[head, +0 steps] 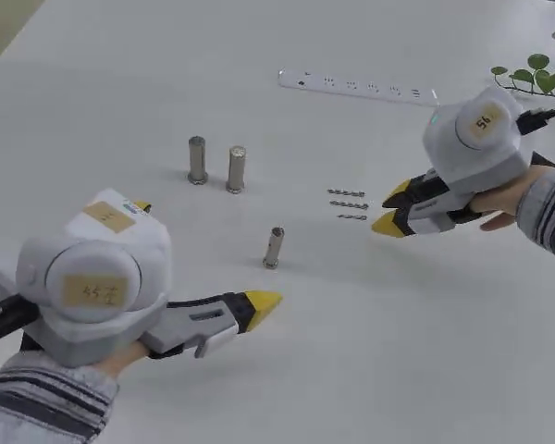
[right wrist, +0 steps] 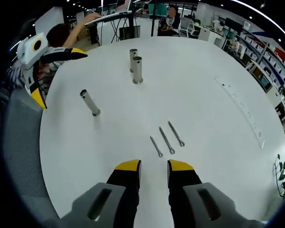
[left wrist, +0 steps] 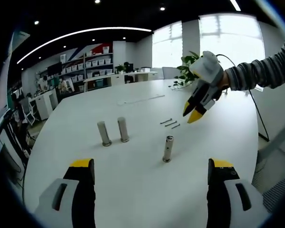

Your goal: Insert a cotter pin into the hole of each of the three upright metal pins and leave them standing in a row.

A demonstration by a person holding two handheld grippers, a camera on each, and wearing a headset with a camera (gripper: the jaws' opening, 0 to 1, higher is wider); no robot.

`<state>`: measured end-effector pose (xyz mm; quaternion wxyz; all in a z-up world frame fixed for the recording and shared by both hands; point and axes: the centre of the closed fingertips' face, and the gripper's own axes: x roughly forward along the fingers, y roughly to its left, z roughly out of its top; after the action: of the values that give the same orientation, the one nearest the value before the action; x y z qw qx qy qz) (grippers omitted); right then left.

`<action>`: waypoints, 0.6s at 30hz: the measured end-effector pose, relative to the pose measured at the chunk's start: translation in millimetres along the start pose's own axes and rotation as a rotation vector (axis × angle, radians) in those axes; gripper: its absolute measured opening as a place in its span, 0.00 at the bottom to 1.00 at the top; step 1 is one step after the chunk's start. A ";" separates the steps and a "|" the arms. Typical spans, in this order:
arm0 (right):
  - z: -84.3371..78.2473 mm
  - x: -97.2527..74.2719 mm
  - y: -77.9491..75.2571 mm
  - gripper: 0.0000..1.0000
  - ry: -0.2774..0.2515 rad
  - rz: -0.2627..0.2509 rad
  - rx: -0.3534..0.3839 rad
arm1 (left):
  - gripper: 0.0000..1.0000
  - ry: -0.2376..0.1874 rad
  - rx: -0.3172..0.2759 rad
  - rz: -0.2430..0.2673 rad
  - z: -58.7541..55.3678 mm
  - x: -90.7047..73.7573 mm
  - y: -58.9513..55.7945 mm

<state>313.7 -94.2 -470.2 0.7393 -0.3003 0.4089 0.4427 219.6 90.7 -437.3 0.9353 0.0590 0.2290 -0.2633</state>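
Three upright metal pins stand on the white table: two close together and a third nearer to me, leaning slightly. Three cotter pins lie side by side to their right. My right gripper hovers just right of the cotter pins, jaws a little apart and empty; the cotter pins lie just ahead of its tips. My left gripper is wide open and empty, low at the near left, facing the third pin.
A white power strip lies along the far side of the table. A green plant sits at the far right corner. Bare tabletop surrounds the pins.
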 end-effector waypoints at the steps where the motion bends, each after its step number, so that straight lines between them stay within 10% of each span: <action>1: 0.3 3.6 -0.5 0.17 0.012 0.005 -0.017 | 0.99 0.003 0.005 -0.006 -0.4 0.4 -1.2; 18: 1.3 31.4 -3.3 0.01 0.084 0.065 -0.052 | 0.88 0.042 -0.008 0.002 -10.4 4.2 4.7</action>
<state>325.7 -81.7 -496.6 0.6986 -0.3241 0.4377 0.4640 221.1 95.1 -448.6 0.9307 0.0608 0.2496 -0.2602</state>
